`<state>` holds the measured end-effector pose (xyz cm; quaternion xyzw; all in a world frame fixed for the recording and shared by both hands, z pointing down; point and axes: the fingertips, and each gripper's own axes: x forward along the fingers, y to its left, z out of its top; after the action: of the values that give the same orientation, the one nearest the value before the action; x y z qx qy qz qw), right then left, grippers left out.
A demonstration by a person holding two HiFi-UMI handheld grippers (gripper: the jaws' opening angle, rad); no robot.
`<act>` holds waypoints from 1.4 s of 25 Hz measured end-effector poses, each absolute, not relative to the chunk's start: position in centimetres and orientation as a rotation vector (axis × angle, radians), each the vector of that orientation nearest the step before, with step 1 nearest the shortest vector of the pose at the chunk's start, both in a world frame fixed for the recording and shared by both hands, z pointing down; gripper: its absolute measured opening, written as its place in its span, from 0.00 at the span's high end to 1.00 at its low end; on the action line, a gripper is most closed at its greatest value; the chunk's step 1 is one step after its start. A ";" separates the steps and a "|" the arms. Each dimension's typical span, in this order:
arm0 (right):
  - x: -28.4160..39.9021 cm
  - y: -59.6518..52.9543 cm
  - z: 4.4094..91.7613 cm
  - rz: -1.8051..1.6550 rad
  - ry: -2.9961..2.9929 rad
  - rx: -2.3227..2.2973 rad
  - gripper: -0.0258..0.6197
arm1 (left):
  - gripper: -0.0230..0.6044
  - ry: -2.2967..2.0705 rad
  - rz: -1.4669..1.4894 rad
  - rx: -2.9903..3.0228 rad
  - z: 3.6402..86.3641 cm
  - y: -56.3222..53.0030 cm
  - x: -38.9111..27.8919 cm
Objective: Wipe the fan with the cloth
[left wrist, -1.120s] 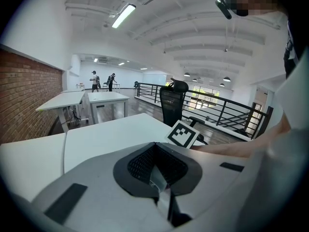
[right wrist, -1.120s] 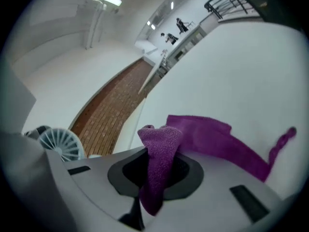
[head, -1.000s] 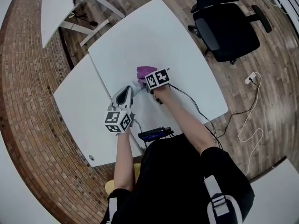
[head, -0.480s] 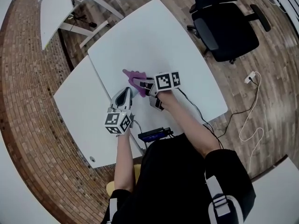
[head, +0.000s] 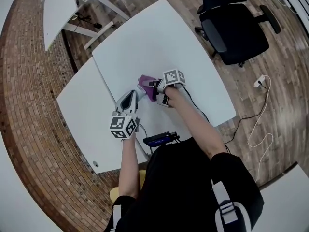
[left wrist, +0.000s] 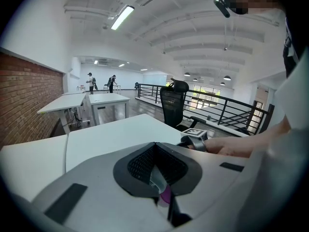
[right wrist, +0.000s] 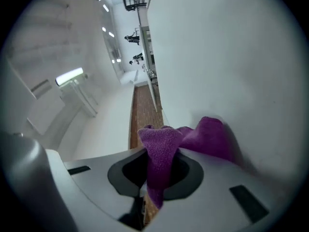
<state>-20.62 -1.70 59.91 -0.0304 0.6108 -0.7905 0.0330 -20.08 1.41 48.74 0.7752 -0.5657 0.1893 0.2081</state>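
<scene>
My right gripper [head: 153, 87] is shut on a purple cloth [head: 146, 82], just above the white table [head: 159, 37]. In the right gripper view the cloth [right wrist: 207, 137] bunches out of the jaws [right wrist: 154, 178] against the tabletop. My left gripper [head: 136, 94] is shut, its tip right beside the cloth. A slim silvery part, seemingly the small fan [left wrist: 155, 180], sits pinched in its jaws [left wrist: 161, 195], with a bit of purple behind it. The rest of the fan is hidden. The right gripper's marker cube [left wrist: 195, 134] shows just beyond.
A black office chair [head: 231, 28] stands past the table's far right edge. A black device [head: 159, 139] lies at the near edge, and a dark cable [head: 198, 105] runs across the table. A white cord and plug [head: 258, 81] lie on the wood floor. More white desks [head: 58, 8] stand at the upper left.
The right gripper rolled and lifted, and drew the cloth from its stretch to the left back into a bunch by the left gripper's tip. The left gripper stayed still.
</scene>
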 end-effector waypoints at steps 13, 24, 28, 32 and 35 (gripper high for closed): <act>-18.3 -1.9 59.3 -2.173 2.161 -0.174 0.90 | 0.95 -1.587 0.540 2.152 48.7 1.3 -20.4; -18.9 -5.8 61.1 -1.425 3.386 -0.647 0.90 | 0.95 -1.573 0.342 2.061 48.5 2.3 -20.9; -22.0 -6.9 53.2 -1.408 3.073 -0.271 0.90 | 0.95 -1.419 -0.229 1.835 48.3 4.7 -21.7; -24.7 -4.2 51.2 -1.419 3.124 0.056 0.90 | 0.95 -1.286 -0.564 1.690 48.6 4.8 -21.3; -24.3 -3.2 52.9 -1.547 3.143 0.038 0.90 | 0.95 -1.279 -0.654 1.672 48.2 4.0 -22.0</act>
<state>-24.29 -3.22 52.86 0.0107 0.8825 -0.4344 -0.1798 -21.99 3.96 48.18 0.6769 -0.5176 -0.2646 0.4516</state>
